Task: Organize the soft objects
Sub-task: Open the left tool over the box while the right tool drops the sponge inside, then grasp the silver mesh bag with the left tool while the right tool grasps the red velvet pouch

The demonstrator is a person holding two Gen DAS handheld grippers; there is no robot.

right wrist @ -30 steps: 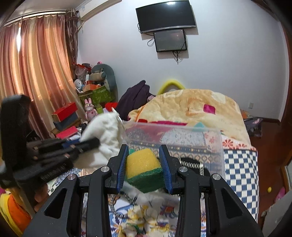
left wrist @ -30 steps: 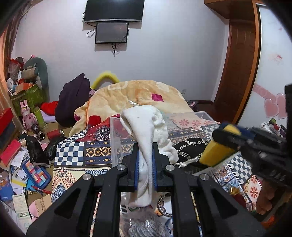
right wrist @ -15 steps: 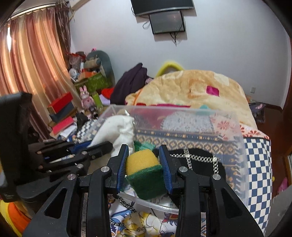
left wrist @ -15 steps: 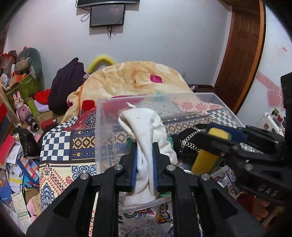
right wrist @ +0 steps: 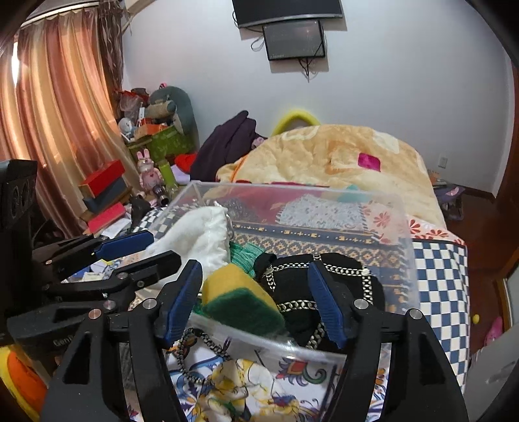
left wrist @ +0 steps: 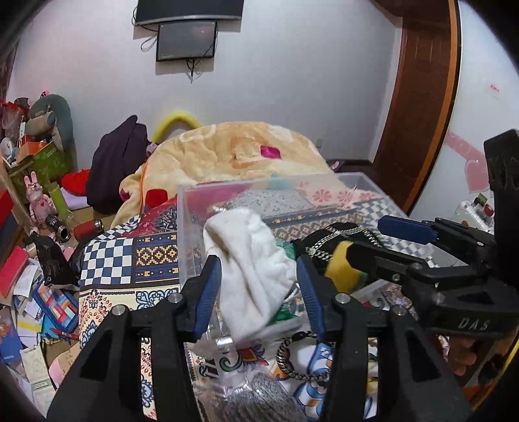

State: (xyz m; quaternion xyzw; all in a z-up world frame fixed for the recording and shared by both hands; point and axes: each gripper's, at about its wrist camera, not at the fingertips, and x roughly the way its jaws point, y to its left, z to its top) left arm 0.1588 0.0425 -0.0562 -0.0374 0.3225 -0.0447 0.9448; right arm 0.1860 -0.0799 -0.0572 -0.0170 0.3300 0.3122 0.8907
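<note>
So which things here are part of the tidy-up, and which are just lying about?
Part of the job:
- white cloth, draped over the bin's near wall
- yellow-green sponge, in the bin
- clear plastic bin
- black chain-trimmed piece, in the bin

Just lying about:
- orange blanket
- pink bunny toy
- red box
- wall screen

We see a white wall [right wrist: 389,81] with a mounted TV [right wrist: 287,11] and a small screen [right wrist: 294,39]. Orange curtains [right wrist: 55,123] glow left; a wooden door [left wrist: 418,97] stands right, with a bed [right wrist: 340,155] under a peach blanket.
</note>
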